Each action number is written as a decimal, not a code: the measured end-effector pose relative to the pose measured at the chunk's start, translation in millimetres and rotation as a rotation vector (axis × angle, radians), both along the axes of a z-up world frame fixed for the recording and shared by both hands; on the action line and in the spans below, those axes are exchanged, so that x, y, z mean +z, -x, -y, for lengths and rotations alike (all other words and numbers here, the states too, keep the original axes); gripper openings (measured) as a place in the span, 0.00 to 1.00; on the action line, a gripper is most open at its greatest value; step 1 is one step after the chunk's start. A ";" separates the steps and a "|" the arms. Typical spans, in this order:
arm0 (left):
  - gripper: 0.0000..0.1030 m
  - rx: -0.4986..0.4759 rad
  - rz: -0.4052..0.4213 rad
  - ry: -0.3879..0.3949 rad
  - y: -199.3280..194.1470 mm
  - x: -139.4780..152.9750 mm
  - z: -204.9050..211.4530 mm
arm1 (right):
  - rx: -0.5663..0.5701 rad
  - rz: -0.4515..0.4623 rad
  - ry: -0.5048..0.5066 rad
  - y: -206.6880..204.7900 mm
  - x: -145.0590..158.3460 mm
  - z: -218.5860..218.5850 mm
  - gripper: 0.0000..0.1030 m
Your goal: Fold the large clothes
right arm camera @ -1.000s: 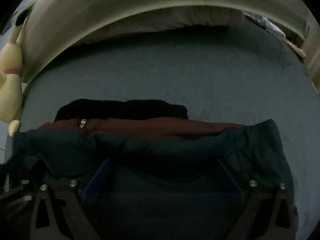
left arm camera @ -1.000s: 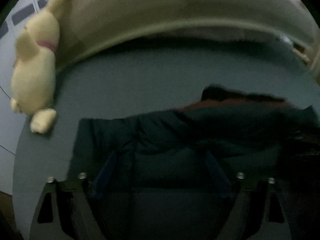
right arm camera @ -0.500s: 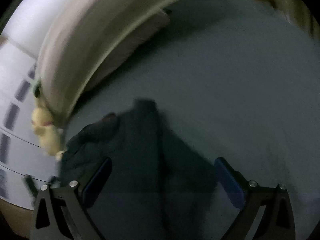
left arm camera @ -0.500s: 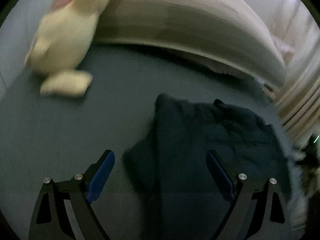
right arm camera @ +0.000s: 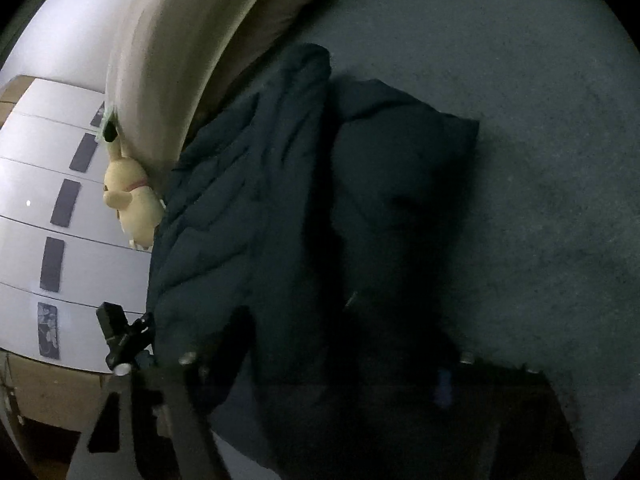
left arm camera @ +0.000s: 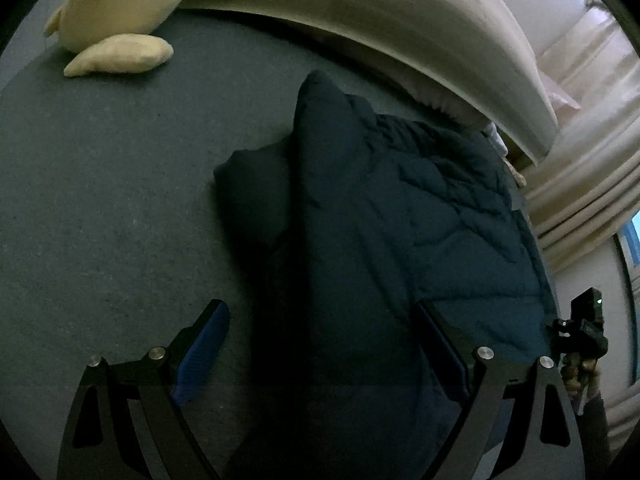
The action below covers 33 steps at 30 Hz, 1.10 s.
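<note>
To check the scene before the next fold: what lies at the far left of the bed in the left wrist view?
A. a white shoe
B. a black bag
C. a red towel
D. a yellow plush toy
D: a yellow plush toy lies there, apart from the dark jacket.

Jacket (left arm camera: pixel 400 232) lies folded on the bed (left arm camera: pixel 100 200), one sleeve end (left arm camera: pixel 252 192) projecting to its left in the left wrist view. Left gripper (left arm camera: pixel 320 352) sits above the jacket's near edge, jaws apart, left finger over the bed, right finger over the jacket. Headboard (left arm camera: pixel 400 12) stands behind the jacket. Plush toy (left arm camera: pixel 120 12) rests at the bed's far left, against the headboard. Curtains (left arm camera: pixel 592 168) hang right of the bed. Right gripper (right arm camera: pixel 320 380) is over the jacket's near end; jaws unclear.
</note>
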<state>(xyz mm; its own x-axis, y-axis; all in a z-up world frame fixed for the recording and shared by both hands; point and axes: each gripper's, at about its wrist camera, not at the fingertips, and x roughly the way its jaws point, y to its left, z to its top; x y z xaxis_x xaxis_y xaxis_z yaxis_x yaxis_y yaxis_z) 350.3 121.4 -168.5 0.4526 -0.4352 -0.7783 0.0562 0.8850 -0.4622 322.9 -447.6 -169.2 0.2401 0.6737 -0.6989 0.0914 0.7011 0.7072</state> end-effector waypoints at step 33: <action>0.61 -0.095 -0.015 -0.109 14.3 21.6 19.5 | -0.049 0.028 0.177 35.0 18.9 -22.1 0.70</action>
